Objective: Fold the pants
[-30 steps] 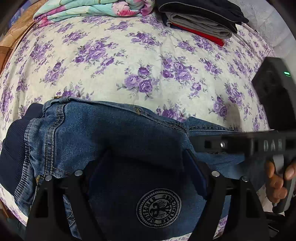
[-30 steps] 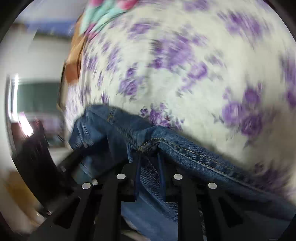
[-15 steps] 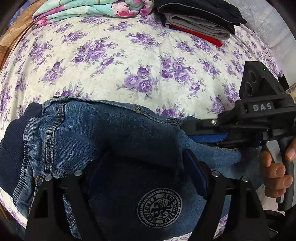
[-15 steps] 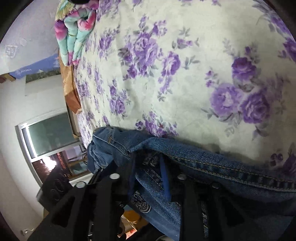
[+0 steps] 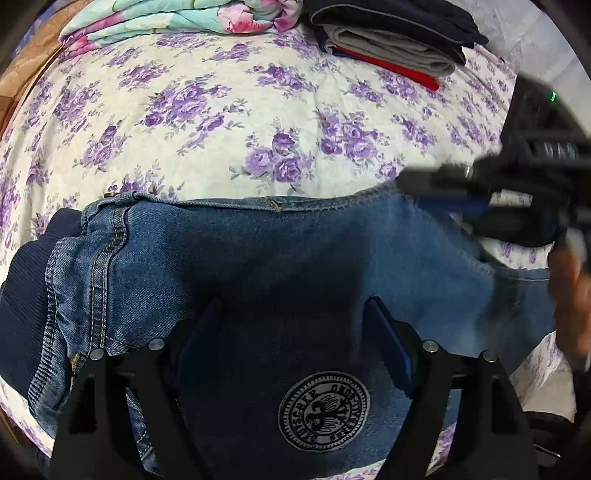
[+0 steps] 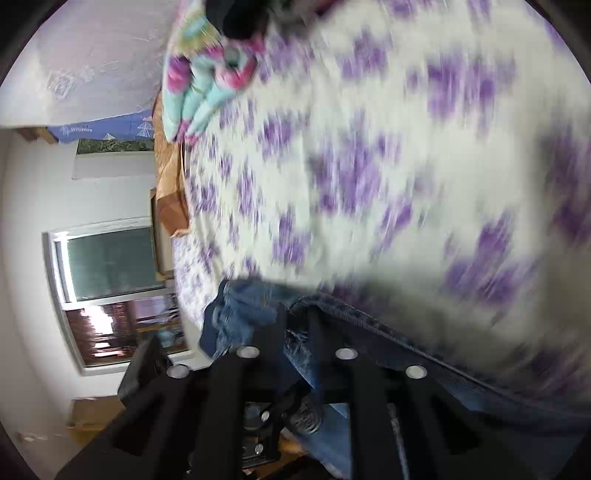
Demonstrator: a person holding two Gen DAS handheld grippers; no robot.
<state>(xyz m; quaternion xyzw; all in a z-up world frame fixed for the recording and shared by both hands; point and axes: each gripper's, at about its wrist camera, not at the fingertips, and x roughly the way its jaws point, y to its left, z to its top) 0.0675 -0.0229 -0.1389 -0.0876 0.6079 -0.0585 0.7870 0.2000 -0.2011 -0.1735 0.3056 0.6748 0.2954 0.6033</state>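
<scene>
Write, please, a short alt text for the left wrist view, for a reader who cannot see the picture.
Blue jeans with a round printed emblem lie on a bed sheet with purple flowers, under the open jaws of the left gripper. The right gripper holds the jeans' edge at the right. Folded clothes and a floral blanket lie at the far side.

jeans (image 5: 258, 266) | blue denim, round crest patch | folded, flat on floral bedspread
</scene>
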